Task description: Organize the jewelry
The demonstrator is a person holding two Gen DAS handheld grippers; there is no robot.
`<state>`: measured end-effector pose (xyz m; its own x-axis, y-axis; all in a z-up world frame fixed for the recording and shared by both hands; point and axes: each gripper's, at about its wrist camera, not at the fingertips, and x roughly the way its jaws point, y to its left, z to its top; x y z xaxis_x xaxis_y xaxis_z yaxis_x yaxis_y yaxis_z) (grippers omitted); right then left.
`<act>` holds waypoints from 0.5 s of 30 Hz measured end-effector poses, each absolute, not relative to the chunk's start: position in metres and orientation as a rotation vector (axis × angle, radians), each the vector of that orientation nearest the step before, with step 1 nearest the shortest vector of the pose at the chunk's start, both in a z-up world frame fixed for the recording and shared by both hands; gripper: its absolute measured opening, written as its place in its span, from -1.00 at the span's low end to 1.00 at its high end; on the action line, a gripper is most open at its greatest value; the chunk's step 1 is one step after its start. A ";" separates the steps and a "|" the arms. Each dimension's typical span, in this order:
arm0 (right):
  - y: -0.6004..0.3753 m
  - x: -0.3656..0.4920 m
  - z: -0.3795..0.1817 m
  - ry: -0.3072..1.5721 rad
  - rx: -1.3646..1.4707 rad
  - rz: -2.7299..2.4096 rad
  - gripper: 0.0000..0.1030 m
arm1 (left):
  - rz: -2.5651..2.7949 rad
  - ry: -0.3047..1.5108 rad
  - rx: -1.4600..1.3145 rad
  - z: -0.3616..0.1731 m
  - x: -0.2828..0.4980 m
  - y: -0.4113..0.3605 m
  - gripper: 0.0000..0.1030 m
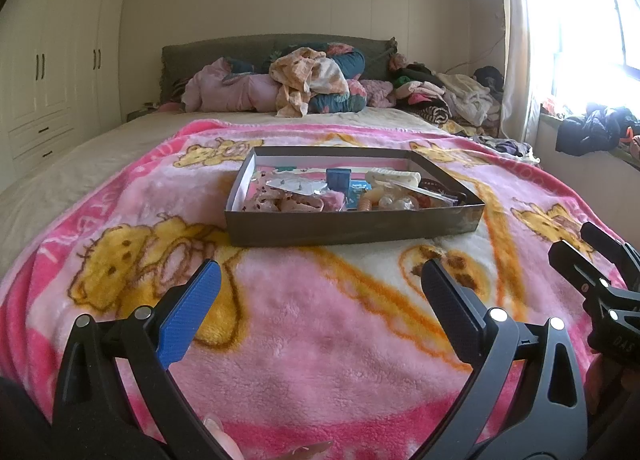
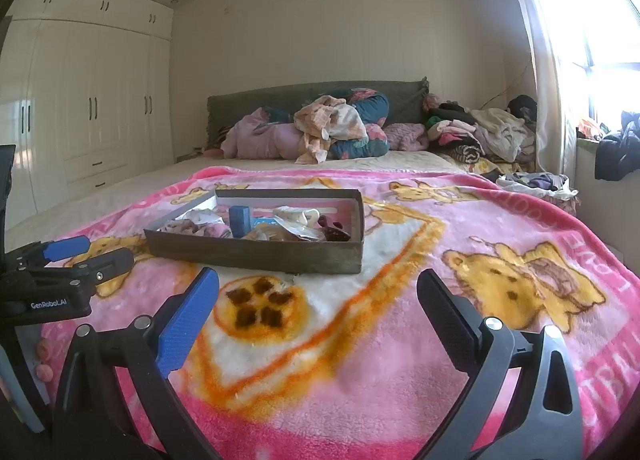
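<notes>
Covering most of both frames, a pink blanket (image 1: 300,332) with yellow bears lies over the bed (image 1: 80,164); a white wardrobe (image 1: 52,60) fills the upper left of each view, and a bright window (image 1: 592,12) the upper right; a heap of clothes (image 1: 312,80) sits against the dark headboard at upper centre.

A shallow dark box (image 1: 352,226) rests on the blanket at the centre of the left view, and left of centre in the right view; inside it lies a jumble of jewelry (image 1: 384,200) and small packets, with a blue case (image 1: 338,178) standing upright among them; single pieces are too small to tell.

The left gripper (image 1: 320,300) hovers low over the blanket near the box, jaws spread wide and holding nothing; the right gripper (image 2: 318,304) hangs the same way, jaws parted and empty, its tips also showing at the right edge of the left view; the two stand side by side, apart from the box.
</notes>
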<state>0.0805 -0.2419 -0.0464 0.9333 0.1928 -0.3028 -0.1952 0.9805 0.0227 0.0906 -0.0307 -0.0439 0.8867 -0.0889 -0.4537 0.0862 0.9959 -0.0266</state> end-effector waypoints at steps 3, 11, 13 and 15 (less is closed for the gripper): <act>-0.242 0.081 -0.046 0.307 -0.009 0.198 0.87 | -0.091 0.471 -0.006 -0.044 0.092 -0.030 0.78; -0.242 0.081 -0.046 0.308 -0.008 0.198 0.87 | -0.090 0.471 -0.005 -0.044 0.091 -0.030 0.78; -0.242 0.081 -0.046 0.310 -0.006 0.199 0.87 | -0.091 0.470 -0.005 -0.043 0.091 -0.030 0.78; -0.242 0.081 -0.046 0.309 -0.006 0.200 0.87 | -0.091 0.471 -0.007 -0.043 0.091 -0.030 0.78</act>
<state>0.0807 -0.2422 -0.0462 0.9332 0.1944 -0.3024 -0.1961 0.9803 0.0250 0.0906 -0.0304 -0.0430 0.8873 -0.0896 -0.4524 0.0863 0.9959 -0.0280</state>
